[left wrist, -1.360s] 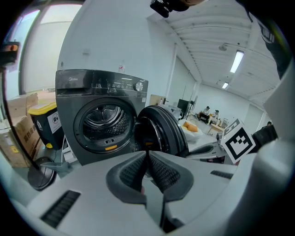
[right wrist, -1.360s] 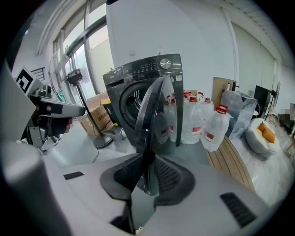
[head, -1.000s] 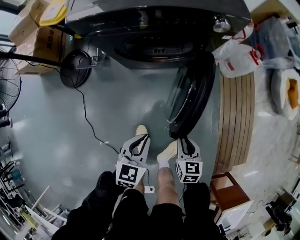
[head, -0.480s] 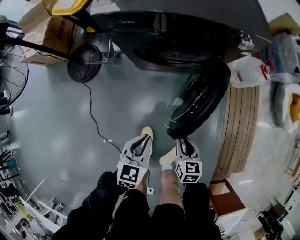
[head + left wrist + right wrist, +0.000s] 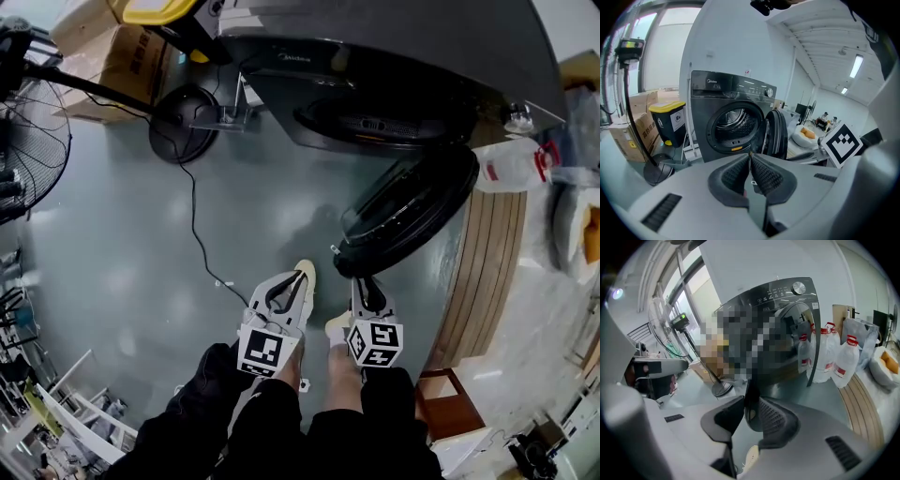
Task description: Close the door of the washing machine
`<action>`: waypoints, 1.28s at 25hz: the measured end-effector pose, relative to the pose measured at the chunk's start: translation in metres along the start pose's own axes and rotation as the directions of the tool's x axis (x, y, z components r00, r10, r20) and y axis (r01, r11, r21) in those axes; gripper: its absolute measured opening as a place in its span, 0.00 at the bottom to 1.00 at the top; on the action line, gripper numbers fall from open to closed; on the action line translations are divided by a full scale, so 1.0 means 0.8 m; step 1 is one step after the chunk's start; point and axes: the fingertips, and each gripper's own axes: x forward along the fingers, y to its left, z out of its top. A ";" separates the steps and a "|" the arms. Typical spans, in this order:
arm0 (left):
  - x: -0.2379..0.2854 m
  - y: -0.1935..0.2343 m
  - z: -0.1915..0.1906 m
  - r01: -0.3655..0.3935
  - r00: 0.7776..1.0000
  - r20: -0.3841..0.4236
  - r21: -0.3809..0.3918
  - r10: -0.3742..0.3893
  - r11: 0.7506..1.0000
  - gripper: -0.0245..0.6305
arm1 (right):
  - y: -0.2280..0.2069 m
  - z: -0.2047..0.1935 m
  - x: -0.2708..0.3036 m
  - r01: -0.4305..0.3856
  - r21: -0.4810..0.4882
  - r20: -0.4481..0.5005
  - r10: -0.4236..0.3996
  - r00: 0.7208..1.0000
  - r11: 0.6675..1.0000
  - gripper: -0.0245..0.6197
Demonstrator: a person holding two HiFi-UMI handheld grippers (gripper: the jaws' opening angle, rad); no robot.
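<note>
**Head view.** The washing machine (image 5: 394,37) is dark grey and stands at the top of the frame with its round drum mouth uncovered. Its door (image 5: 412,211) is a glossy black disc with a thick rim. It hangs from the machine's right side, swung partway out over the grey floor. The right gripper (image 5: 360,280) meets the door's near edge. The left gripper (image 5: 294,281) is just beside it, apart from the door. Pale lettering on the fascia, upside down here, reads "Midea". The print on the cardboard box (image 5: 131,61) is too small to read.

**Left gripper view.** The left gripper (image 5: 750,157) has its jaw tips together with nothing between them. The washing machine (image 5: 726,117) faces the camera, with "Midea" at the upper left of its panel. The door (image 5: 777,133) shows edge-on, black, to the right of the drum mouth. A yellow sticker (image 5: 737,148) sits below the mouth, its writing unreadable. A bin (image 5: 670,119) with a yellow lid carries a white label.

**Right gripper view.** The jaws of the right gripper (image 5: 751,401) have just been opening slightly. The door (image 5: 750,383) has its dark rim between them, with a pad against each side. Small white markings beside the knob (image 5: 799,287) cannot be read. The jugs (image 5: 846,359) have red labels.
</note>
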 end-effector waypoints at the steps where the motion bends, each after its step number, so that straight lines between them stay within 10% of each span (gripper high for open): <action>1: 0.001 0.005 0.002 -0.003 1.000 -0.001 0.000 0.003 1.000 0.09 | 0.003 0.003 0.004 -0.003 0.004 -0.001 0.003 1.000 1.000 0.21; 32: 0.054 0.177 0.058 -0.132 0.991 0.012 -0.087 0.134 0.987 0.09 | 0.105 0.135 0.169 -0.095 0.062 0.031 0.093 0.995 0.994 0.19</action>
